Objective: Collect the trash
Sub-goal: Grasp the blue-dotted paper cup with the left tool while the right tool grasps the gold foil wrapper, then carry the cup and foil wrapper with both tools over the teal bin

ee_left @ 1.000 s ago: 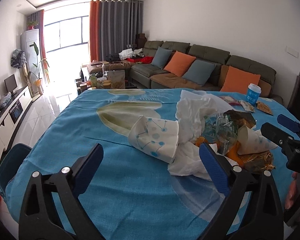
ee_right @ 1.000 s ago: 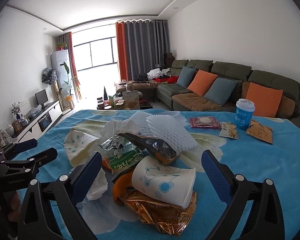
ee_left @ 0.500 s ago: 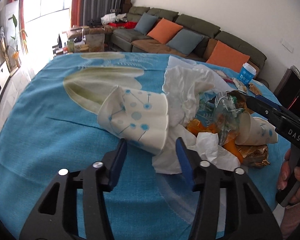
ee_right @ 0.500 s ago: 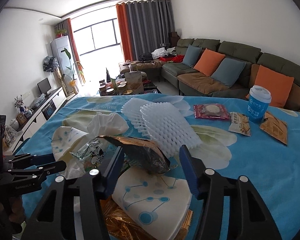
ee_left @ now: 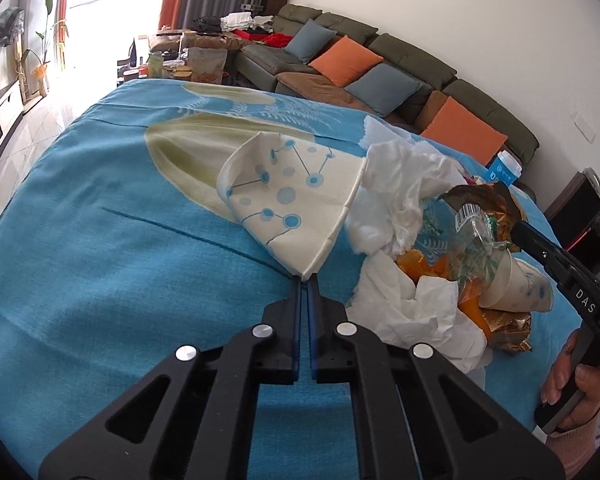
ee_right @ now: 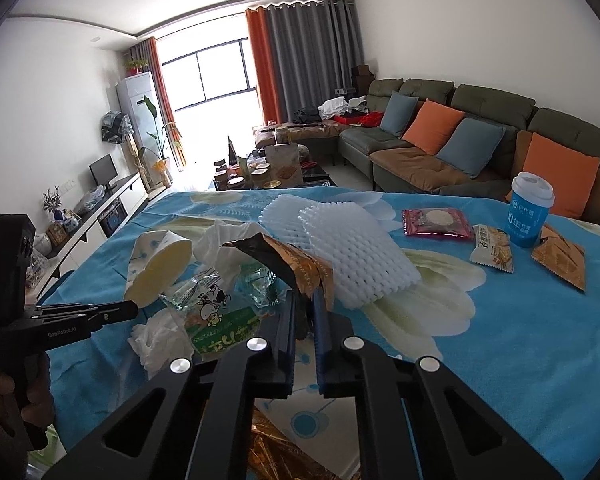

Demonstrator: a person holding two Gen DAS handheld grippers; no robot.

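A pile of trash lies on the blue tablecloth point(ee_left: 120, 260). My left gripper point(ee_left: 305, 277) is shut on the rim of a white paper cup with blue dots point(ee_left: 292, 196), which lies on its side. From the right wrist view the same cup point(ee_right: 160, 264) shows its open mouth at the left gripper point(ee_right: 134, 310). My right gripper point(ee_right: 306, 300) is shut on a crumpled brown-gold snack wrapper point(ee_right: 284, 256). Under and around it lie white tissues point(ee_left: 404, 184), a clear green wrapper point(ee_right: 216, 320), a second paper cup point(ee_left: 516, 284) and white foam nets point(ee_right: 352, 256).
A blue lidded cup point(ee_right: 530, 212), a red packet point(ee_right: 436, 222) and two snack packets point(ee_right: 492, 248) sit at the far right of the table. A gold foil wrapper point(ee_left: 504, 328) lies near the table's edge. A sofa point(ee_right: 480, 128) stands beyond.
Both grippers went from wide open to shut. The left moved in and down onto the dotted cup's rim. The right moved forward onto the brown-gold wrapper.
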